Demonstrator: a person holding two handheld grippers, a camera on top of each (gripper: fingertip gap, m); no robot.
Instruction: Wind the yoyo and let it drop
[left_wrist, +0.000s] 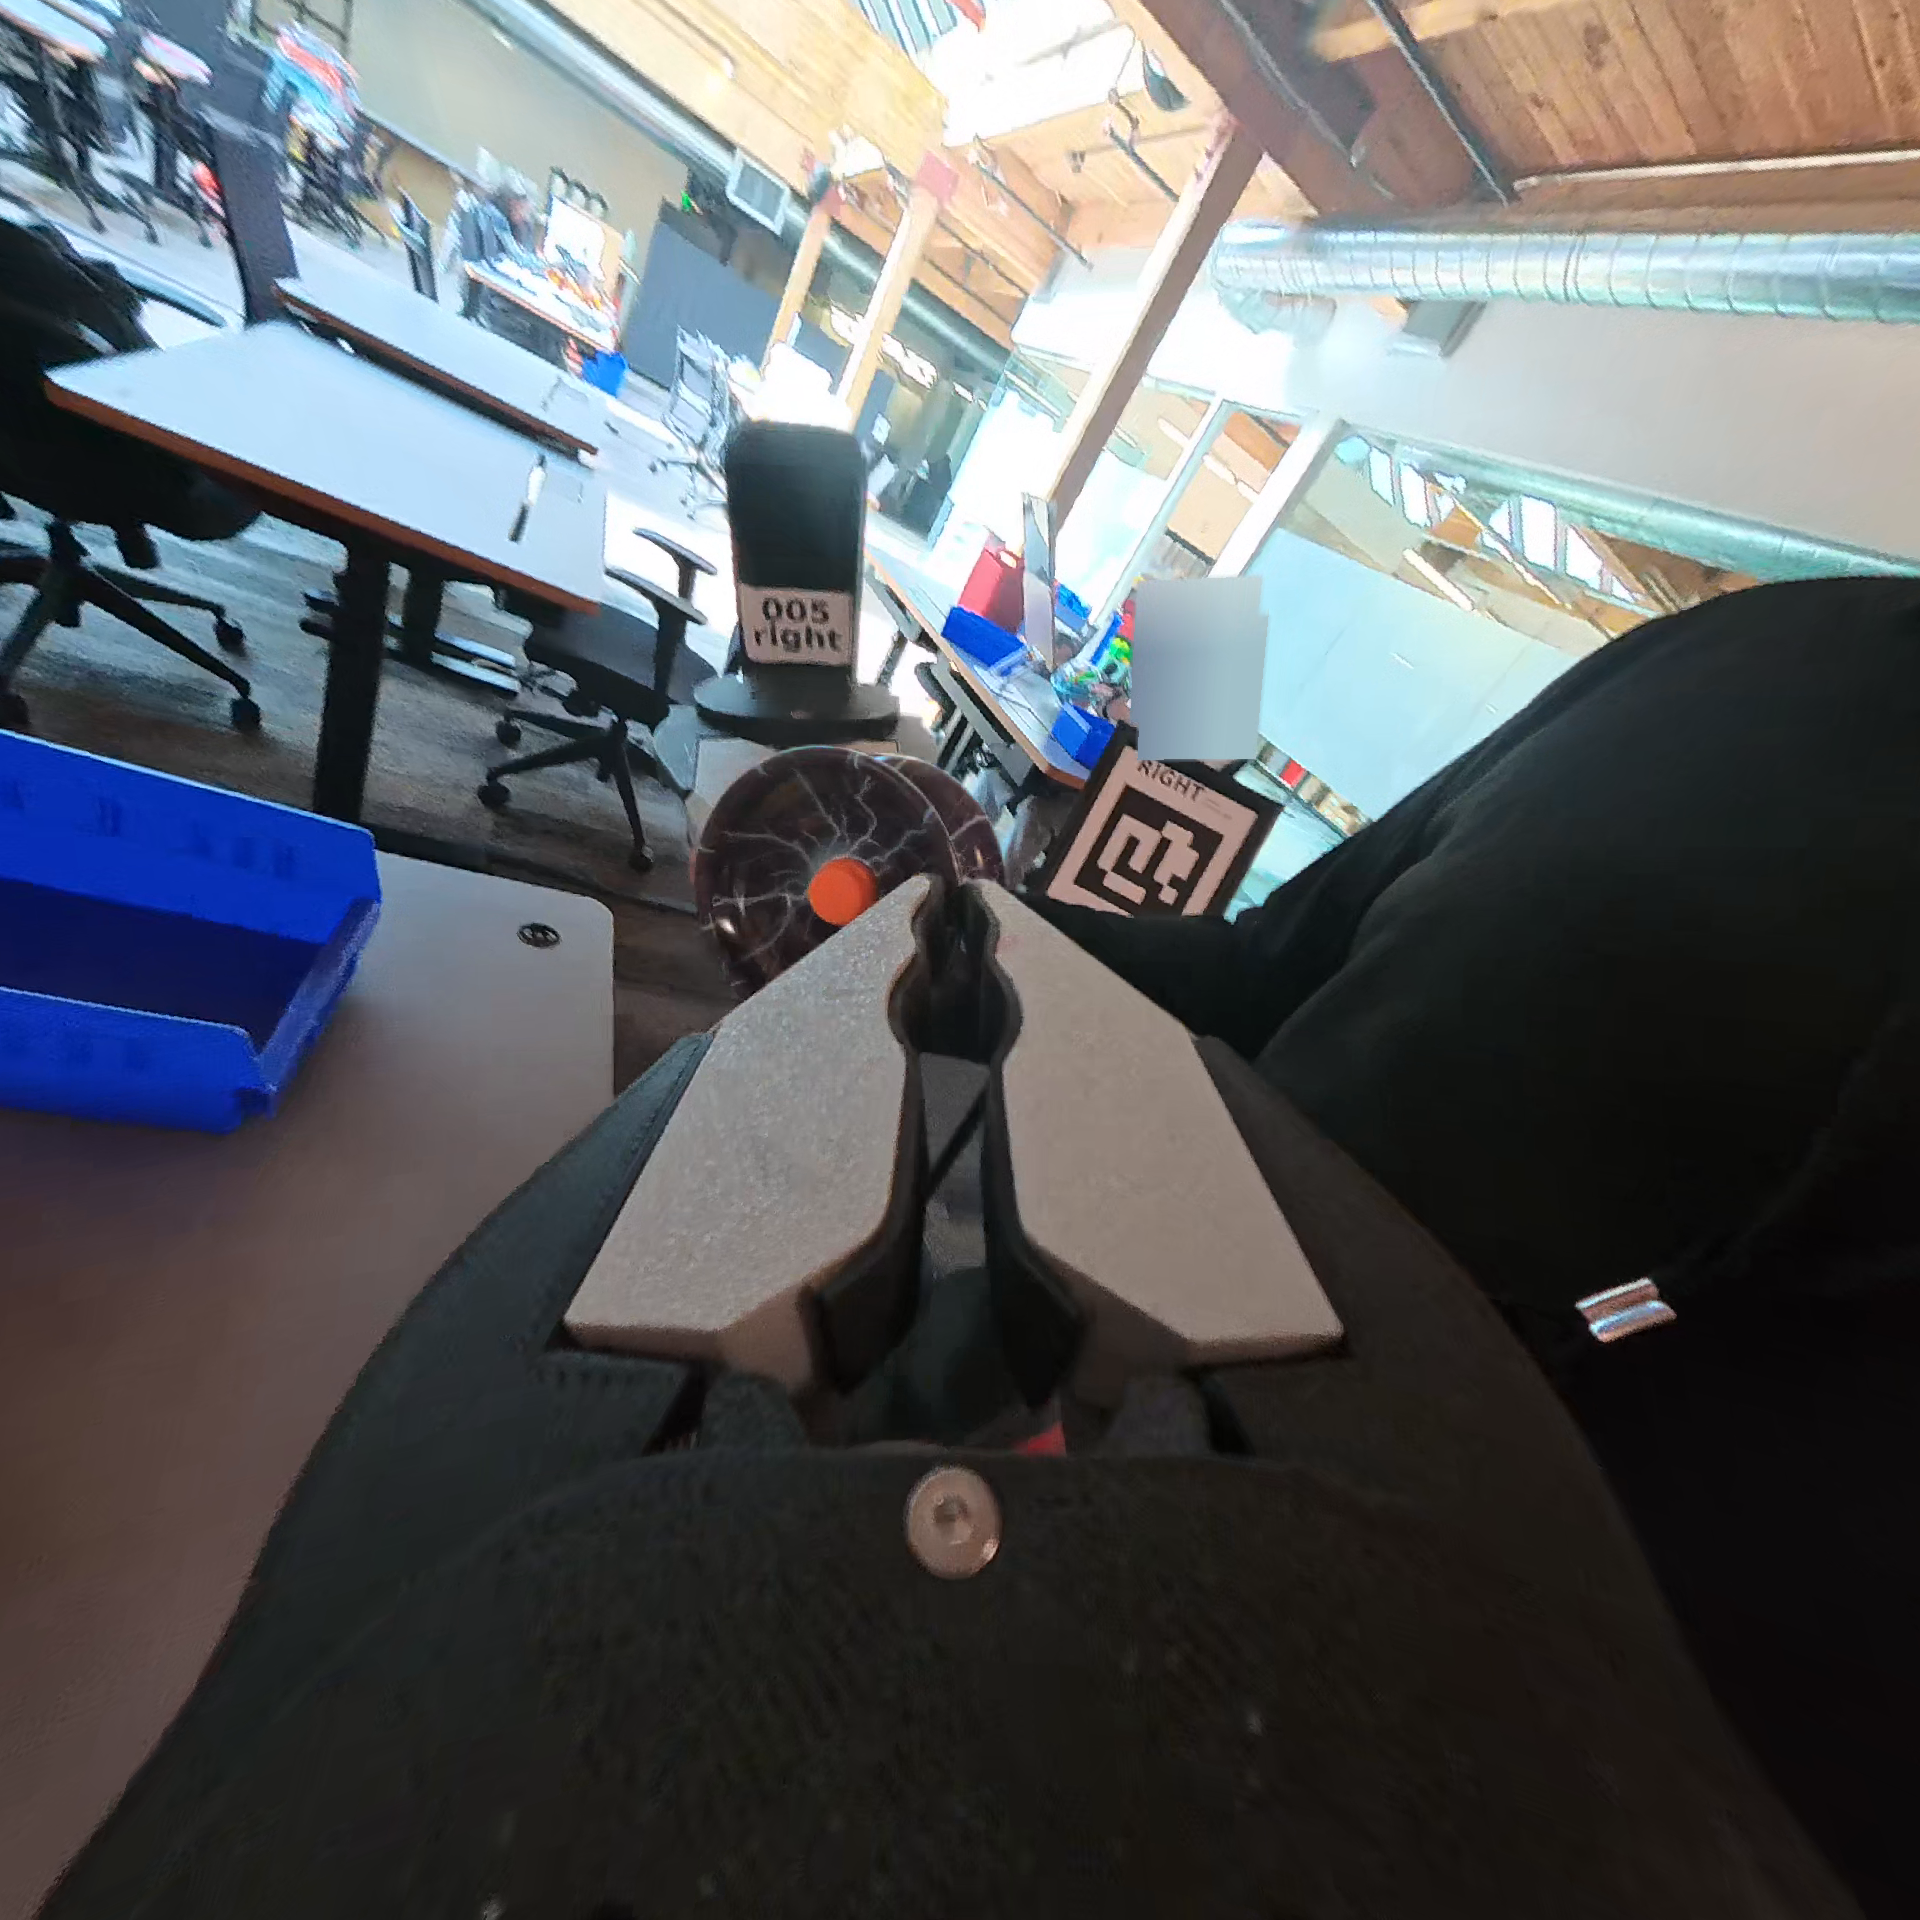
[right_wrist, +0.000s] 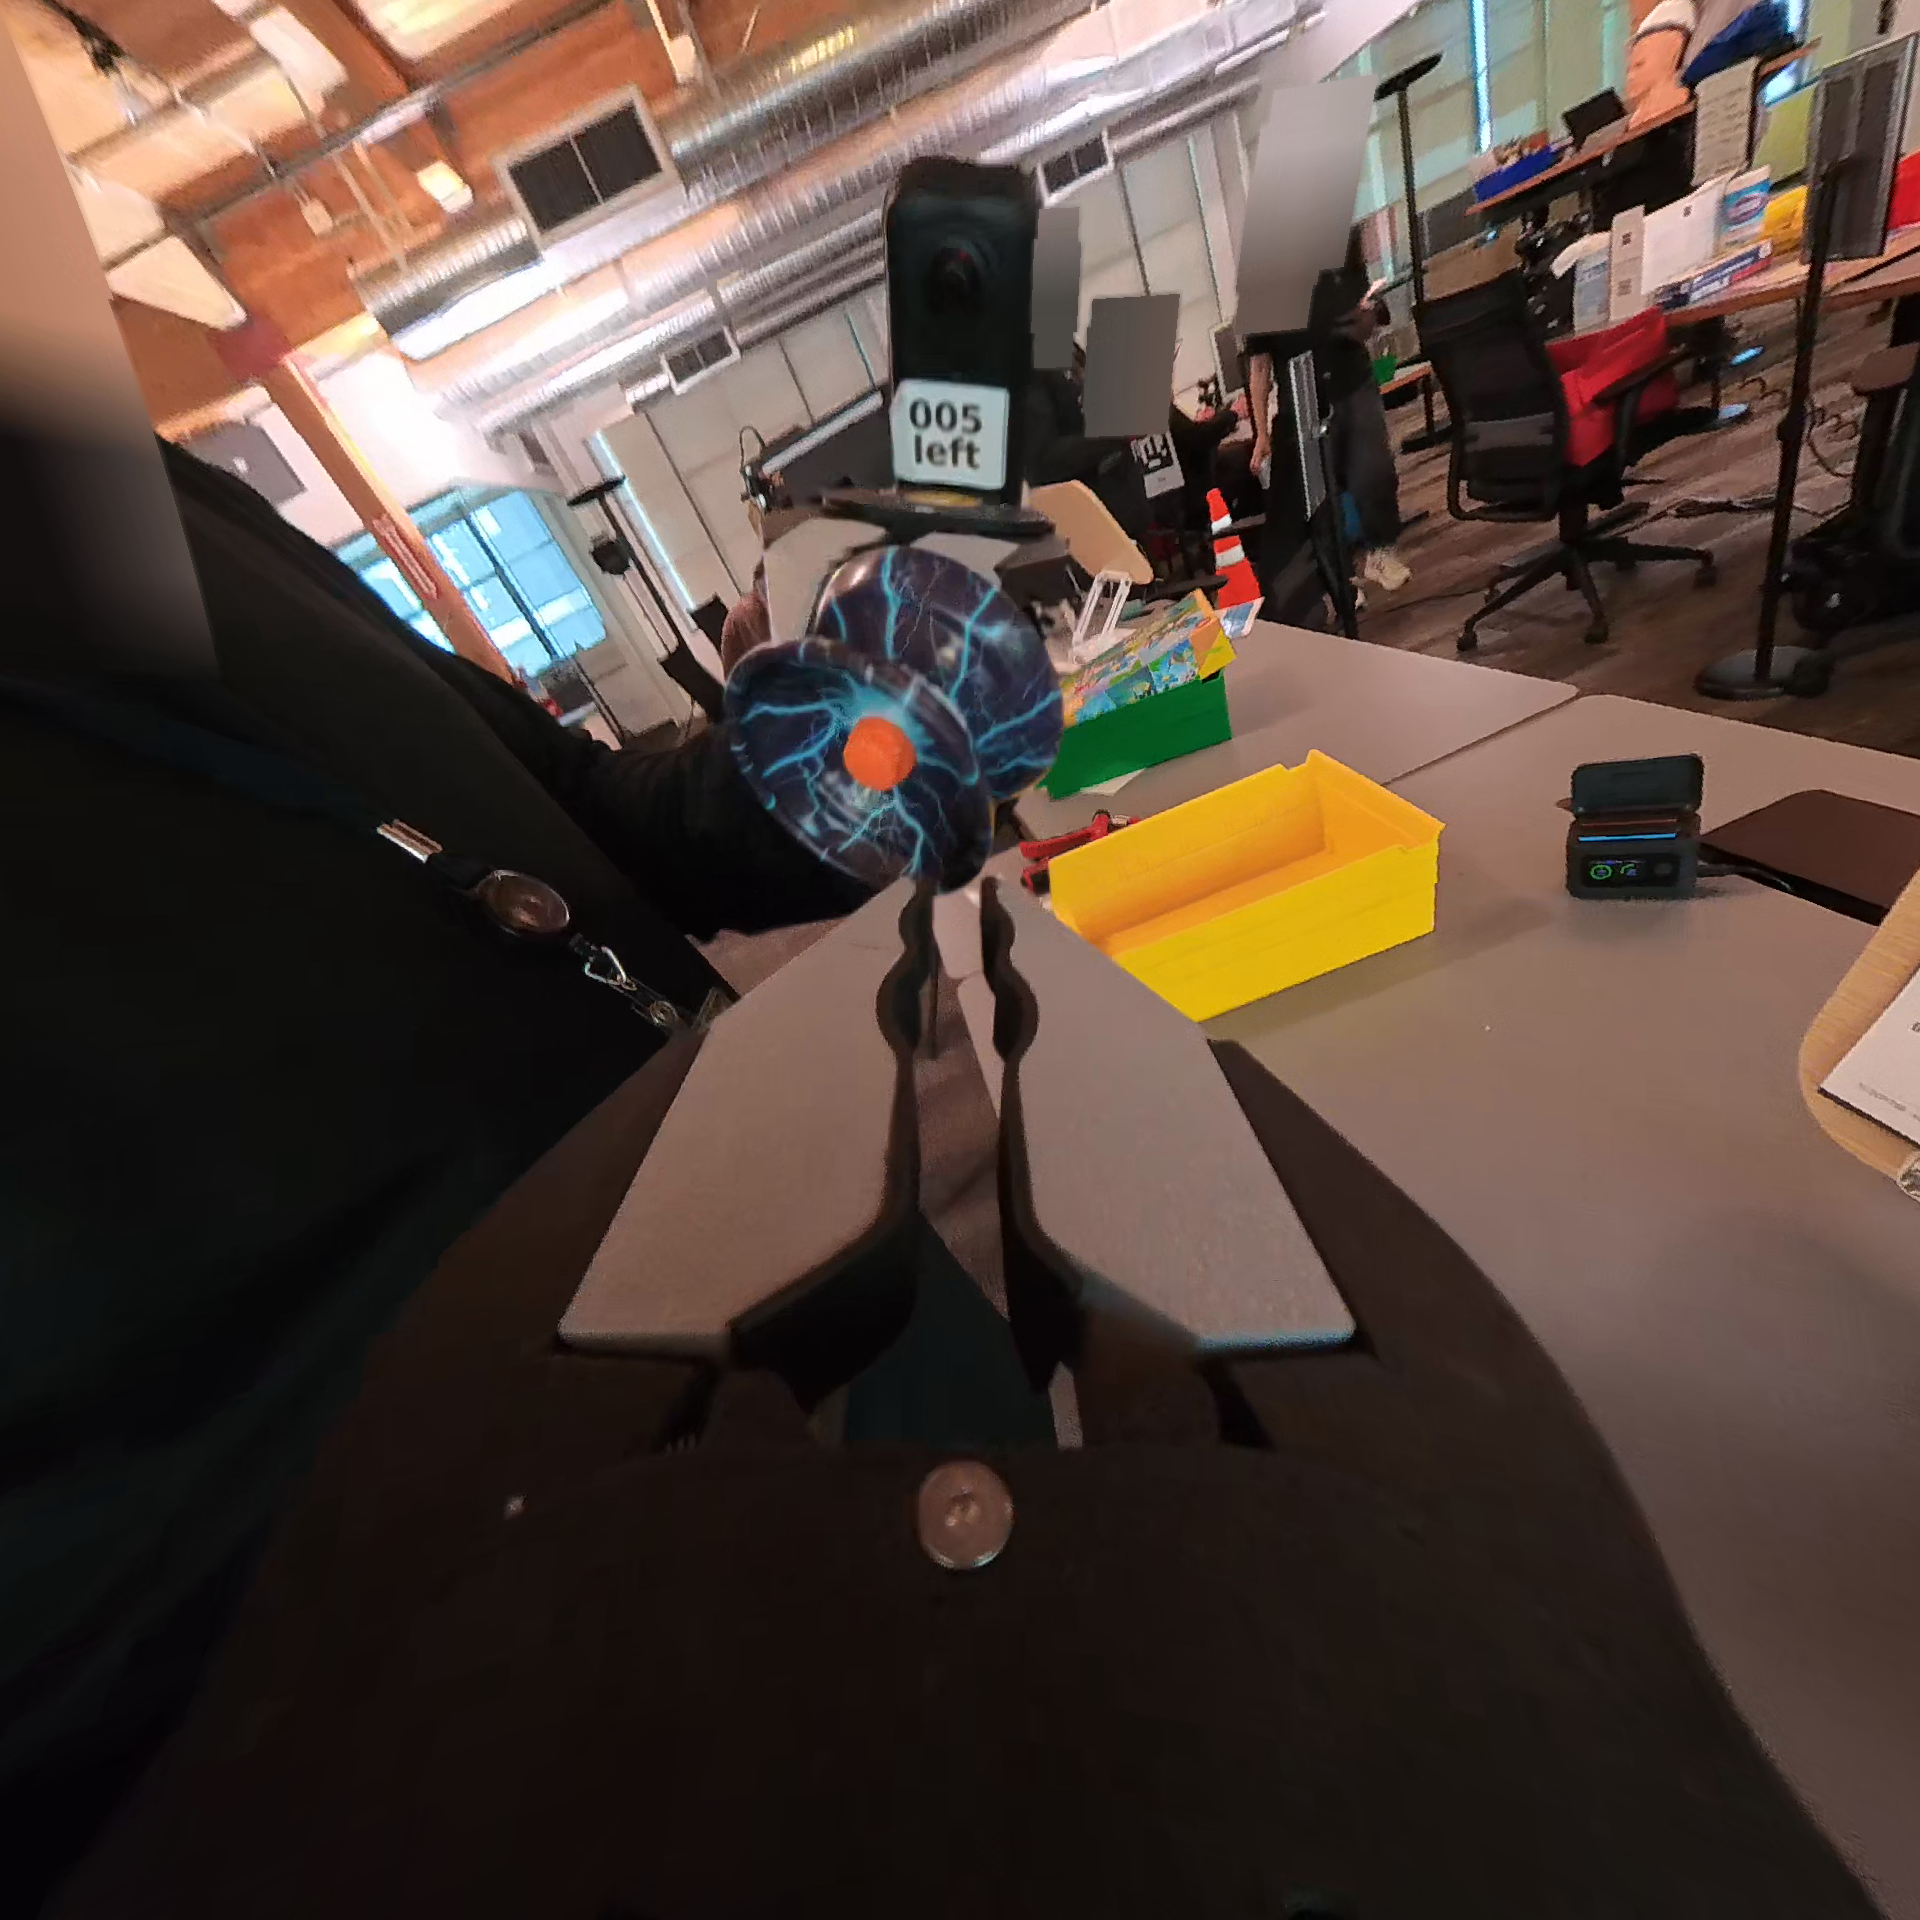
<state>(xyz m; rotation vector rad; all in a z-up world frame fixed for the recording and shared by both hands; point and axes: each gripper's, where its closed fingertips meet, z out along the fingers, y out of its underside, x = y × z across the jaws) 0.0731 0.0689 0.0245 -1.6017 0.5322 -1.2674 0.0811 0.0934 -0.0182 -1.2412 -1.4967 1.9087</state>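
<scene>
Up close, the left tool (left_wrist: 958, 899) has its two grey fingers pressed together at the tips, and a thin dark string (left_wrist: 951, 1143) runs back between them. Just past those tips, a little to their left and touching or nearly touching them, hangs the round dark yoyo with pale lightning streaks and an orange hub (left_wrist: 821, 862), off the desk. What bears its weight cannot be told. Straight beyond the yoyo stands the black camera block (left_wrist: 795, 520) of the other tool, facing this way. Left of the tool, a blue plastic bin (left_wrist: 177, 935) sits on the grey desk (left_wrist: 208, 1299). Right of the tool is a person's black sleeve (left_wrist: 1558, 935).

From the right tool (right_wrist: 951, 894), the fingers stand narrowly apart, desk showing through the gap, and the string (right_wrist: 936, 997) passes down through that gap. The yoyo (right_wrist: 873, 769) floats just above and ahead of the tips, tilted, its hub turned toward the tool. Ahead and to the right of the tool, a yellow plastic bin (right_wrist: 1247, 883) rests on the desk (right_wrist: 1558, 1143).
</scene>
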